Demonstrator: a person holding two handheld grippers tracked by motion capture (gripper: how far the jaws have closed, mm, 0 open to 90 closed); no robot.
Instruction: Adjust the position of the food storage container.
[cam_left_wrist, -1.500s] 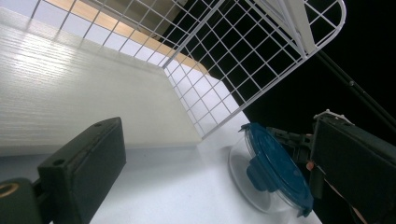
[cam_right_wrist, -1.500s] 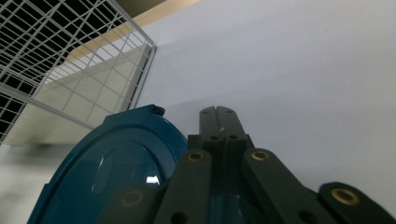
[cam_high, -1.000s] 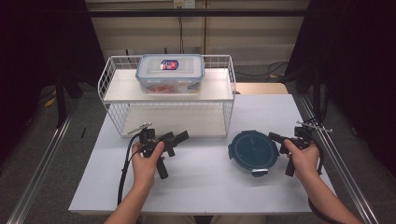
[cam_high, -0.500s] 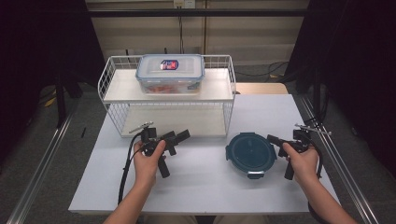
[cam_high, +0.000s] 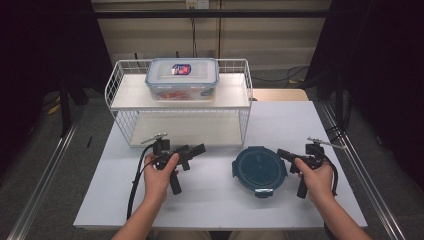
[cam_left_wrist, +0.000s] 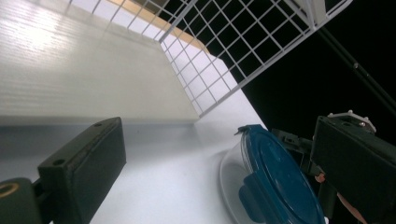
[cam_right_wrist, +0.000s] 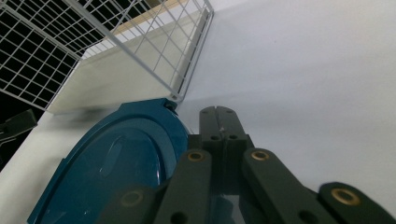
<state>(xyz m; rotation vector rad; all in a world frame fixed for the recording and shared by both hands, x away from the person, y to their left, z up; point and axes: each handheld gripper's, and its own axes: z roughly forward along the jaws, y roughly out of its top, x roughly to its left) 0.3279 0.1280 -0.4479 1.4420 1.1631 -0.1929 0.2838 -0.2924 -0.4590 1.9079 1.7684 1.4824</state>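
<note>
A round container with a dark blue lid (cam_high: 259, 168) lies on the white table (cam_high: 210, 200), right of centre. It also shows in the left gripper view (cam_left_wrist: 275, 182) and the right gripper view (cam_right_wrist: 112, 172). My right gripper (cam_high: 283, 154) is shut, with its tips against the container's right rim. In its own view the jaws (cam_right_wrist: 217, 114) lie pressed together beside the lid's edge, with nothing between them. My left gripper (cam_high: 196, 149) is held just above the table in front of the rack. It is open, its jaws (cam_left_wrist: 217, 135) wide apart and empty.
A white wire rack (cam_high: 240, 107) stands at the back of the table, with a clear latch-lid box (cam_high: 182, 79) of red contents on its shelf. The rack's lower level is open at the front. The table's right edge runs near my right hand.
The round container has slid a little to the left and toward me, with my right gripper following against its rim. My left gripper has stayed put.
</note>
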